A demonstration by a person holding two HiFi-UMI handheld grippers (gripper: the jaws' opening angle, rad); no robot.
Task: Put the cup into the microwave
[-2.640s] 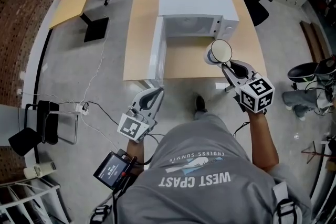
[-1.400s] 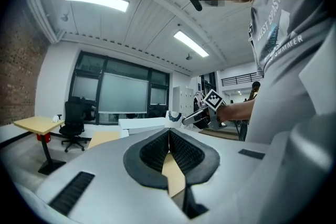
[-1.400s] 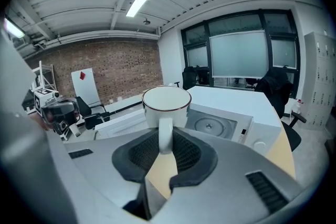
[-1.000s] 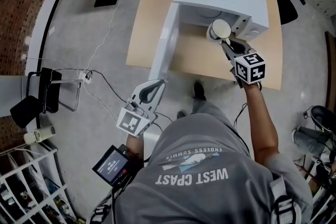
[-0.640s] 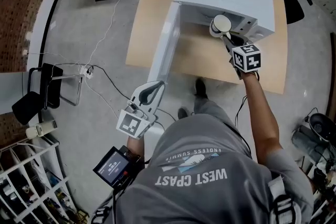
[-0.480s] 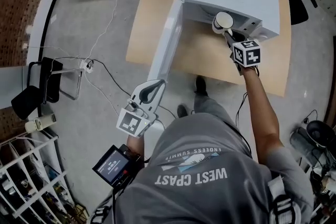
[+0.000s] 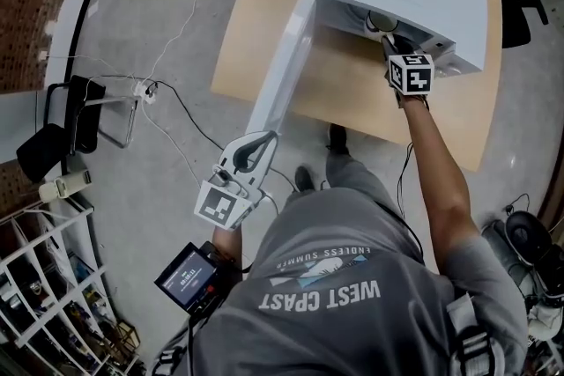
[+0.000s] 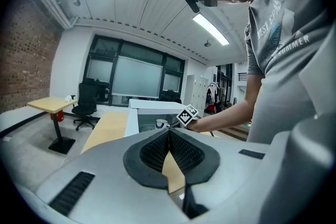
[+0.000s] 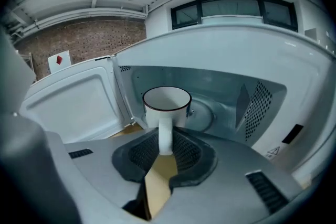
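Right arm out, left held in close

The right gripper (image 7: 389, 38) sits at the end of a nearly straight right arm (image 7: 434, 167) and tilts downward, its jaws pinched on the handle of the cup (image 9: 167, 104) — one pad on either side. The left gripper (image 7: 254, 151) hangs close in front of the torso, forearm mostly hidden beneath it — jaws pressed together, nothing between them.

A tan wooden surface (image 7: 264, 48) lies beneath and left of the right fingers (image 7: 394, 47). On the grey floor (image 7: 176, 154), left of the left fingers (image 7: 262, 139), a white power strip (image 7: 141, 89) trails a cable near a black chair (image 7: 53, 145). A white wire rack (image 7: 44, 313) stands farther back and left, and a brick wall (image 7: 35, 4) lies far left.
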